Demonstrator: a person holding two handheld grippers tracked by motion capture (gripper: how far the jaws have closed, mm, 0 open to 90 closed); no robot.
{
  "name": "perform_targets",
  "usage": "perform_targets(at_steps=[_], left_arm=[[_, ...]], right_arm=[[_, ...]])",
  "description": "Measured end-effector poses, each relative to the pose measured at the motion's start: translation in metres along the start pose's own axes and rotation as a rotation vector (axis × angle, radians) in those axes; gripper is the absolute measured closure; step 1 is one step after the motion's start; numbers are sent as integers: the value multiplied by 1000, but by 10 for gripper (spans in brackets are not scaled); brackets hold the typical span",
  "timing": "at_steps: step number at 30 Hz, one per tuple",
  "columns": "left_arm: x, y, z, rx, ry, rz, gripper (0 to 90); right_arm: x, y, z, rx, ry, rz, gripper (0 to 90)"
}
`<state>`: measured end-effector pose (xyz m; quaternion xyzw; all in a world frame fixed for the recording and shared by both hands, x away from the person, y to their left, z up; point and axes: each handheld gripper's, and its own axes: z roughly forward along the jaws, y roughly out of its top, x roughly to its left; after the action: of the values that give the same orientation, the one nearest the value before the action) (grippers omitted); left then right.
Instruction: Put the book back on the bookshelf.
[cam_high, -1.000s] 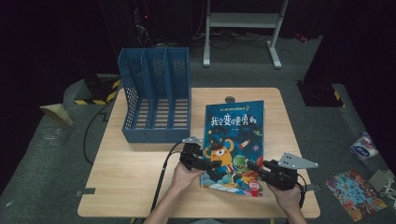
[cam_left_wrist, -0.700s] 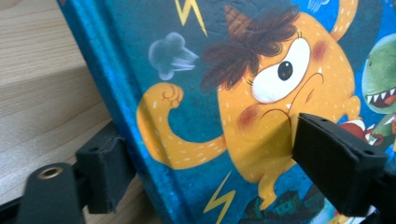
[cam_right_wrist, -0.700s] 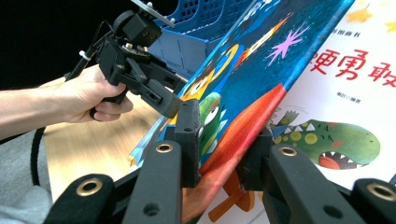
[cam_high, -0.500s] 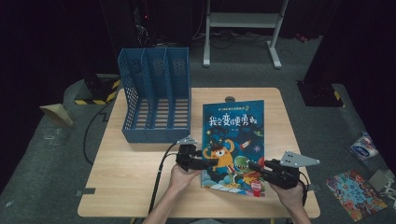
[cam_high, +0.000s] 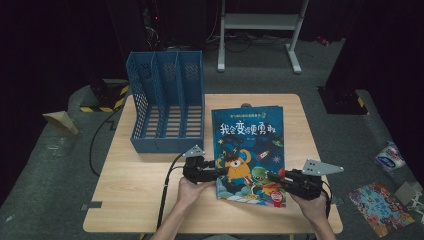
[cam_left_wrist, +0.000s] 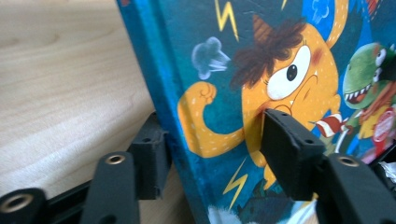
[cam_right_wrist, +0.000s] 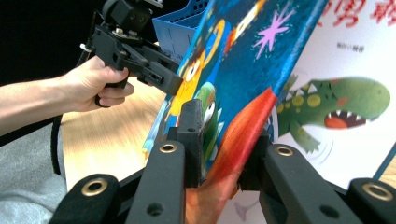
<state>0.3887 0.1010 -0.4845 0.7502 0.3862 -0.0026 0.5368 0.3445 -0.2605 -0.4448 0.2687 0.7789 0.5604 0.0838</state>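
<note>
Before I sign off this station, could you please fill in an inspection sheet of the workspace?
Surface: light wooden table, bare at its near left.
Job's things: children's picture book, front cover lifted at the near edge, inner page showing.
Clutter: blue three-slot file rack, no contents visible.
Grippers: right gripper shut on the lifted cover; left gripper straddles the book's spine edge, jaws just closing, pads not clearly pressing.
Cables: black cable trails off the near edge.
Surroundings: grey floor, white stand, another book, folded paper.
</note>
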Motion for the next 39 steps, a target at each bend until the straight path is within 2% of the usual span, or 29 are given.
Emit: perform_targets(at_steps=[5, 9, 15, 16, 18, 19, 20, 23, 31, 36, 39], left_arm=[[-2, 1, -6, -16, 6, 31, 517], [-3, 0, -9, -20, 6, 39, 545], [-5, 0, -14, -44, 10, 83, 597], [-5, 0, -15, -47, 12, 97, 604], [-6, 1, -16, -54, 8, 95, 616], [-6, 1, -17, -56, 10, 110, 619], [-7, 1, -18, -60, 5, 100, 624], [-7, 1, -20, -65, -1, 123, 640], [-9, 3, -24, -44, 0, 181, 663], [-11, 5, -26, 0, 1, 219, 676], [-11, 7, -27, 14, -1, 229, 680]], right_arm=[[-3, 1, -1, 9, 3, 3, 760], [-6, 0, -1, 15, 12, 12, 754], [-12, -3, 1, 23, -2, 23, 736], [-13, -4, 1, 28, -3, 24, 736], [-15, -6, 2, 40, -1, 28, 735], [-16, -6, 3, 45, 0, 28, 735], [-17, -6, 4, 53, 1, 23, 734], [-19, -6, 5, 77, 4, 21, 731], [-22, -6, 8, 119, 19, 5, 724], [-25, -3, 9, 139, 25, -5, 712], [-25, -3, 9, 140, 24, -10, 710]])
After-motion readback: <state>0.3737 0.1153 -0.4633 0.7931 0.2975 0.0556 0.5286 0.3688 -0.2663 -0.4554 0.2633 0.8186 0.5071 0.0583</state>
